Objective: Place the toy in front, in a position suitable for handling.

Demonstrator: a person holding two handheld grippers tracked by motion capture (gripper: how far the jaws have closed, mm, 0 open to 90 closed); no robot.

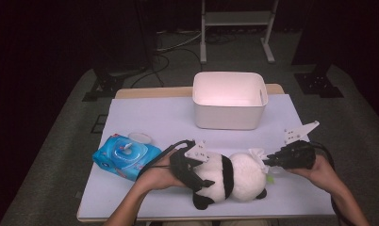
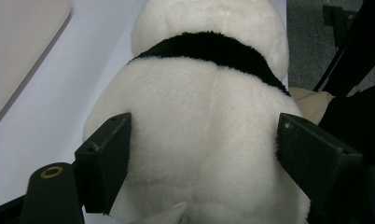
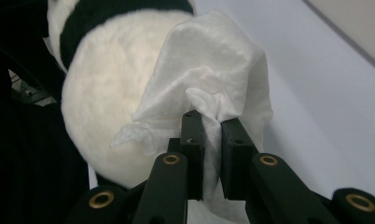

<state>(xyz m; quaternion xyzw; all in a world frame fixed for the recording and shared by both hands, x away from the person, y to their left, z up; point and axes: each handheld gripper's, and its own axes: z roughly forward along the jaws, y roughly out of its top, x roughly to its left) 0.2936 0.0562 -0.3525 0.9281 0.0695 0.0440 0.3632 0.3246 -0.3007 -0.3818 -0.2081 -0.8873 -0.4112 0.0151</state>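
Fluffy round plush panda [image 1: 230,178], crumpled thin white wipe [image 3: 213,79], glossy blue wipe pack [image 1: 124,157]

Panda [image 1: 230,176] front centre; wipes pack [image 1: 125,157] left; bin [image 1: 229,100] behind.

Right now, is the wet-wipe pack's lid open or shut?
Open: the wipe pack's white lid is flipped back toward the bin, baring the dispensing hole.

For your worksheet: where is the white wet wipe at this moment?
The thin white wet wipe is pinched in the right gripper, draped against the plush black-and-white panda, near the table's front edge in the high view.
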